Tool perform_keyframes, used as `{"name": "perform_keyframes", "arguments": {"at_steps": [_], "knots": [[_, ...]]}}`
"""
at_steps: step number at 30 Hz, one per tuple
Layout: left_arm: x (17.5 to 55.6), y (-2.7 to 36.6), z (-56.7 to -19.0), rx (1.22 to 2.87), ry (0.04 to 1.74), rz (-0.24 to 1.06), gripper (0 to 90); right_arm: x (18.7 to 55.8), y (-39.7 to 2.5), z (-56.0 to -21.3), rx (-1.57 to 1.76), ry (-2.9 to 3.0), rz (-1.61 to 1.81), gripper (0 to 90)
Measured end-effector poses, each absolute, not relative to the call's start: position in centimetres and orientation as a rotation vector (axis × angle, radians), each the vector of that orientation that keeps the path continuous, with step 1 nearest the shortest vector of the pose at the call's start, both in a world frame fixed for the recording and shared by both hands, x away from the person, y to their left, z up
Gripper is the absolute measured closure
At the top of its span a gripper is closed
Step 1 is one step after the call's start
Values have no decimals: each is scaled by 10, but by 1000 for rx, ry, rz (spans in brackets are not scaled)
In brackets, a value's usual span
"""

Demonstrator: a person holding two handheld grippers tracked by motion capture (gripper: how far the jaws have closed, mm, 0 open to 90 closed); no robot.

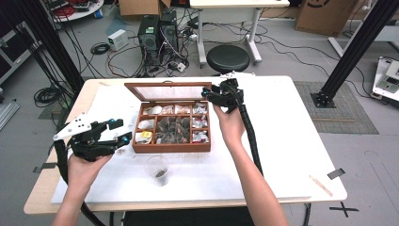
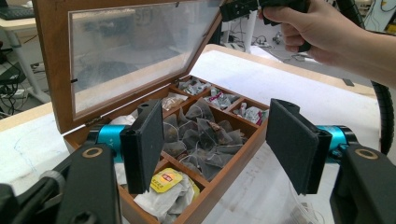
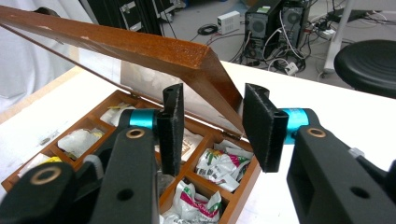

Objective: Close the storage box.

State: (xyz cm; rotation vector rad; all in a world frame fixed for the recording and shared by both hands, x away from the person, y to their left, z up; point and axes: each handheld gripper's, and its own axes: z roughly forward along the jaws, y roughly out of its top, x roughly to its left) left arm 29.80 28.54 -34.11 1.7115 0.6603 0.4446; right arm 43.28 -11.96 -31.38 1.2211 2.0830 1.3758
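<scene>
High view: plastic cup point(image 1: 159, 170) fronts tea box point(image 1: 171, 148).

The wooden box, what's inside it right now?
The wooden box holds dark pyramid tea bags in its big middle compartment, and wrapped sachets and a yellow-tagged bag in side ones. What lies beneath those piles is covered.

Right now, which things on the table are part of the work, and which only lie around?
Part of the work:
- wooden tea box, lid up
- right gripper, open at the lid's corner
- left gripper, open
- plastic cup

Lying around:
- wooden stick
- black tape
</scene>
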Motion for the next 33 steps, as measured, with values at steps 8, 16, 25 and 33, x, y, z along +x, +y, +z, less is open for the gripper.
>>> {"name": "perform_keyframes", "arguments": {"at_steps": [8, 16, 25, 33], "knots": [[298, 282, -340, 1731, 651, 442, 371, 433, -123, -315, 1288, 2108, 1387, 648], [298, 278, -340, 1743, 640, 438, 382, 431, -126, -317, 1341, 2146, 1399, 653], [298, 276, -341, 1747, 640, 434, 385, 431, -133, -324, 1398, 2156, 1504, 644], [299, 276, -341, 1746, 642, 432, 385, 426, -134, -328, 1362, 2141, 1551, 644]]}}
